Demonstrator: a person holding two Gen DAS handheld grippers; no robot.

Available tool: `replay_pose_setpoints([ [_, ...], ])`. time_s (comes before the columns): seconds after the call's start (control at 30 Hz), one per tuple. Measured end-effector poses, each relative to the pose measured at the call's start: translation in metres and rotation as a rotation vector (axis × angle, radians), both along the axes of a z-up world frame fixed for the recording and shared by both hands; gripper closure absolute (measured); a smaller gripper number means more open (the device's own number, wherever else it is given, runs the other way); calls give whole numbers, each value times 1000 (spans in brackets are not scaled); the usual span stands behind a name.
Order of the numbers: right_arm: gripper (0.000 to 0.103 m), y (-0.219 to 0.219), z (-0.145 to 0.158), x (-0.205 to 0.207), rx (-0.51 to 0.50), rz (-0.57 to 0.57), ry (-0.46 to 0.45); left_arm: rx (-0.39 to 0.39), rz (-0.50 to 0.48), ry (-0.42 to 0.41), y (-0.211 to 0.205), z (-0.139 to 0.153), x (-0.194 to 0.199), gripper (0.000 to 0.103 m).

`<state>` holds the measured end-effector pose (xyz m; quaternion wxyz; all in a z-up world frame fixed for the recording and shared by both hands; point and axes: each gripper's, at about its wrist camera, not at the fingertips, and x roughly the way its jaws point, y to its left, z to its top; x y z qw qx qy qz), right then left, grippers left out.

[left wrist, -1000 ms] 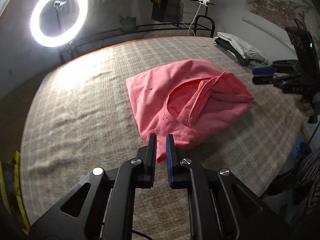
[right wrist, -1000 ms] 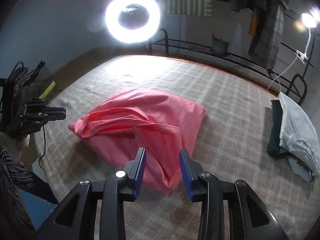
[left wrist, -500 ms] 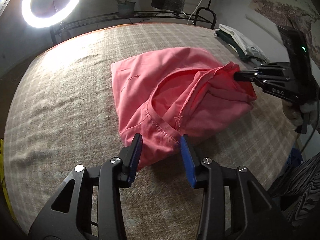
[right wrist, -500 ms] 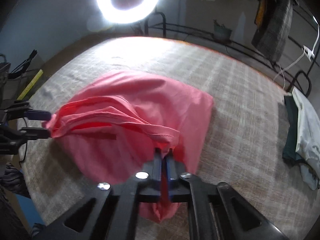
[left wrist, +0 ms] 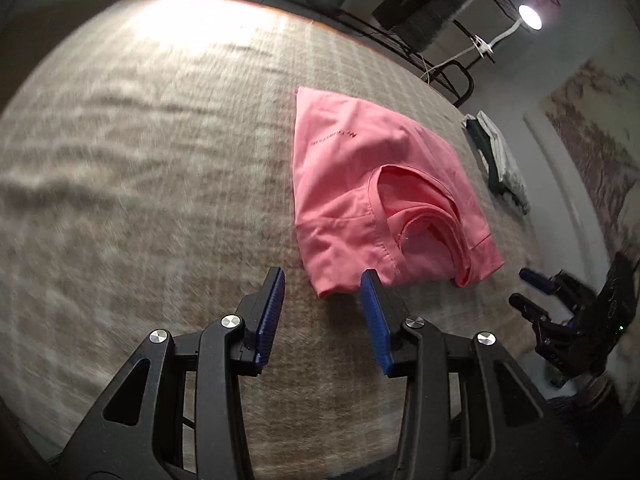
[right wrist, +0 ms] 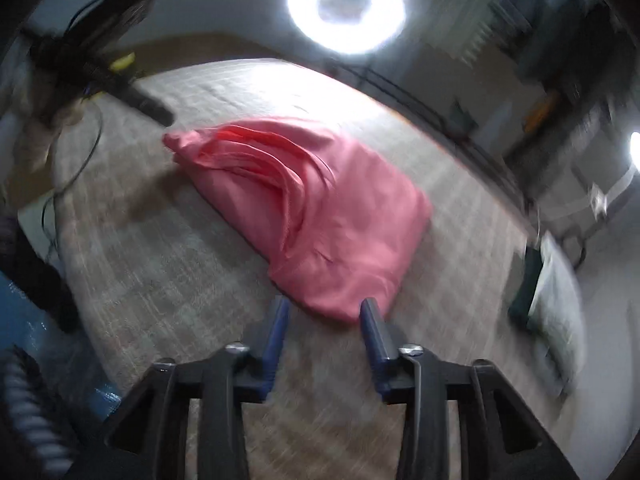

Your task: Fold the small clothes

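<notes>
A pink garment [left wrist: 372,188] lies folded flat on the checked beige cloth of the table [left wrist: 140,168], its neckline opening facing the near right. My left gripper [left wrist: 322,288] is open and empty, just short of the garment's near corner. In the right wrist view the garment [right wrist: 320,216] lies in a bundle, and my right gripper [right wrist: 325,316] is open and empty at its near edge. The right gripper also shows in the left wrist view [left wrist: 532,292], open, to the right of the garment.
A stack of folded dark green and white clothes [left wrist: 500,160] lies at the table's far right, also in the right wrist view [right wrist: 556,292]. A ring light [right wrist: 346,4] and a metal rack [left wrist: 400,40] stand behind the table. A lamp [left wrist: 530,18] glows at the back right.
The right gripper let go of the pink garment and opened. Both grippers drew back from it, and the garment now lies flatter on the table. The left gripper swung to the left.
</notes>
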<state>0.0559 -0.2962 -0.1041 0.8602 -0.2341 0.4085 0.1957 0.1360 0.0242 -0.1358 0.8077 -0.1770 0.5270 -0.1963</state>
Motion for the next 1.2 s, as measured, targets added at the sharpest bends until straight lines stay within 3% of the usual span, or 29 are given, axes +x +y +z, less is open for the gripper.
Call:
replay_pose_setpoints([
  [0.2,57,-75,3,28,467,-377,216,-139,60,100,-1,-13,7,63],
  [0.33,55,-93,-26,42,668,-476,375,-163,45,121,-15,-18,9,63],
  [0.4,56,-91,-36,49,710,-483,415,-166,50,116,-19,-20,9,69],
  [0.43,58,-89,-38,51,723,-479,421,-159,52,112,-21,-20,9,88],
  [0.47,69,-85,-40,51,731,-476,423,-137,51,108,-23,-20,10,98],
  [0.5,76,-83,-42,54,745,-473,429,-118,55,97,-24,-20,10,99],
  [0.53,94,-82,-43,56,759,-471,435,-115,59,84,-24,-17,10,99],
  [0.57,102,-82,-43,59,769,-471,435,-120,58,71,-23,-12,8,100],
  [0.67,103,-89,-28,55,817,-483,396,-163,41,32,-19,5,1,101],
  [0.73,103,-98,-14,53,874,-474,368,-144,14,-1,-18,13,-3,101],
  [0.8,103,-104,-4,50,891,-462,333,-95,10,27,-17,2,-2,101],
  [0.87,103,-107,-11,50,883,-483,357,-92,27,94,-14,-16,-1,102],
  [0.93,103,-106,-30,52,884,-524,428,-152,46,120,-8,-17,0,102],
  [1.0,103,-107,-33,53,924,-526,443,-175,38,69,-4,-2,-2,102],
  [1.07,103,-110,-17,50,931,-492,398,-186,34,36,1,9,-3,102],
  [1.13,103,-112,-5,49,926,-483,356,-157,38,44,5,5,-3,102],
  [1.2,103,-114,-12,52,928,-500,376,-86,26,78,2,-9,-5,102],
])
